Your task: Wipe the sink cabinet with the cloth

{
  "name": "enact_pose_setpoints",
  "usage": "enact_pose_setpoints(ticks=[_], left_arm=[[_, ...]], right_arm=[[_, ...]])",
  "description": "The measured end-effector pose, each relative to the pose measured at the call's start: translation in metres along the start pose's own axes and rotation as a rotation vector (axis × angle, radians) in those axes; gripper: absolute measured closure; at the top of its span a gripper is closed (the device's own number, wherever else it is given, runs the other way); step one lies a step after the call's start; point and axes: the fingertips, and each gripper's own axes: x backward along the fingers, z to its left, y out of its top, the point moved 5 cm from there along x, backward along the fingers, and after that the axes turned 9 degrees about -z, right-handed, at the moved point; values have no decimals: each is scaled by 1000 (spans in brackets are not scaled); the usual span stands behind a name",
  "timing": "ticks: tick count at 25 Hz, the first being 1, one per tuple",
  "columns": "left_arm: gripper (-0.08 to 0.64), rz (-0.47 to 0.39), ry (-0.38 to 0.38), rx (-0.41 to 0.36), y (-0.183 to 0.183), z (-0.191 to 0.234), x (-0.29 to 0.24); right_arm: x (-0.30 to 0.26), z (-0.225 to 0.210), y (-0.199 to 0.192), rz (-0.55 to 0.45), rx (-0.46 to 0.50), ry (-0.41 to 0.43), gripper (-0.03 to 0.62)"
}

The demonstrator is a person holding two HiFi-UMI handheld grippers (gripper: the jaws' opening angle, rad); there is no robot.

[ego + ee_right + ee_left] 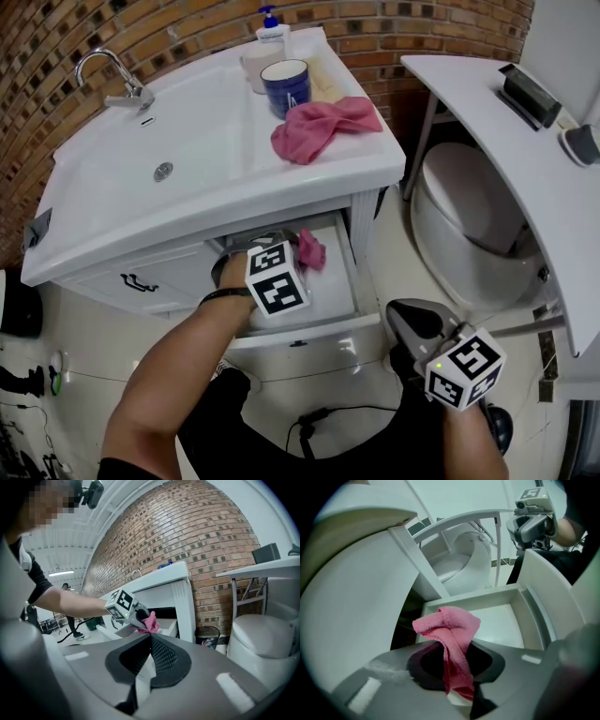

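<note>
Left tool (457, 688): clamped hard on the pink cloth, reaching into the open drawer, up toward its back edge.
Pink cloth (451, 632): pinched between the left tool's jaws, bunched and folded over above them, out over the white drawer floor; cannot tell whether touching it.
Drawer (345, 281): pulled out of the cabinet front, below the right end of the top, white inside.
Sink cabinet (370, 211): white, backed against a brick wall, basin sunk in the top, faucet (114, 77) at the back left corner.
Right tool (150, 639): jaws pressed together, nothing between them, held low and well apart from the cabinet, out past the drawer's front right corner.
Second pink cloth (322, 127): crumpled on the cabinet top by the right edge, just in front of the blue mug.
Blue mug (286, 89): upright near the top's back right corner, pump bottle (272, 30) just behind it.
Toilet (464, 230): white, off the cabinet's right side, partly tucked under the white desk (478, 112).
</note>
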Motion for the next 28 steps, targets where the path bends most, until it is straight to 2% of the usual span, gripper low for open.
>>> enact_pose_setpoints(ticks=[5, 9, 20, 28], left_arm=[[456, 52, 61, -82, 24, 6, -40], [456, 96, 86, -83, 21, 13, -57], [456, 200, 118, -83, -30, 23, -40], [456, 267, 102, 1, -78, 25, -17]], right_arm=[[3, -7, -6, 1, -15, -3, 586], [4, -9, -12, 9, -23, 6, 586], [3, -9, -8, 8, -15, 3, 586], [5, -4, -10, 31, -3, 2, 586]])
